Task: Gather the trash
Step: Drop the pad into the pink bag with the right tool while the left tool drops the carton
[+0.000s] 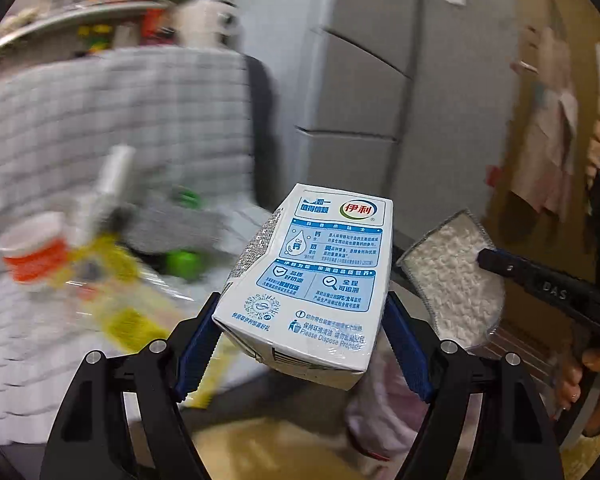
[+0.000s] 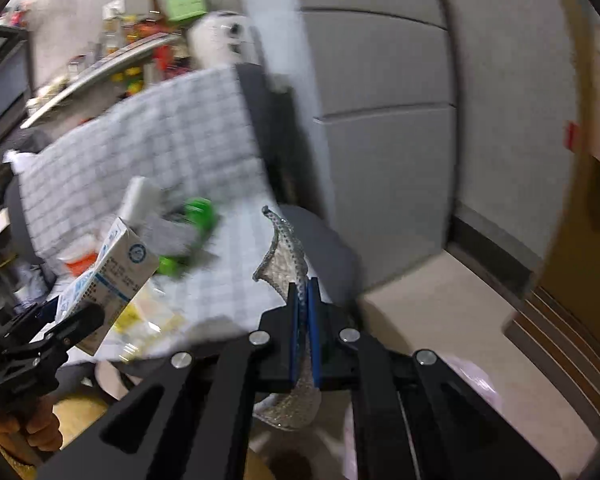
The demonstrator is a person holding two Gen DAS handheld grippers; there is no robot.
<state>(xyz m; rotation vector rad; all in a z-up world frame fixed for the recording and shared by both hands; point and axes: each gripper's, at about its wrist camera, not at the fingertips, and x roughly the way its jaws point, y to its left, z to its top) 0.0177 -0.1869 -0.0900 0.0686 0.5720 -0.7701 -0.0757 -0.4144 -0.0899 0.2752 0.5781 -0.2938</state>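
My left gripper (image 1: 302, 312) is shut on a white and blue milk carton (image 1: 312, 276) and holds it in the air; the carton also shows in the right wrist view (image 2: 108, 276). My right gripper (image 2: 304, 292) is shut on a flat silver-edged packet (image 2: 284, 256), which stands up edge-on between the blue pads. In the left wrist view that packet (image 1: 452, 276) shows its white face, held by the right gripper's finger (image 1: 540, 280). More trash lies blurred on the checked cloth (image 1: 120, 120): an orange and white cup (image 1: 36, 256), yellow wrappers (image 1: 128, 320), green items (image 1: 184, 260).
The checked cloth covers a chair seat (image 2: 324, 244). A grey cabinet (image 1: 380, 80) stands behind. A pink bag (image 2: 476, 384) lies low beneath the grippers. A cluttered shelf (image 1: 80, 12) is at the upper left. A wooden door (image 2: 580, 280) is on the right.
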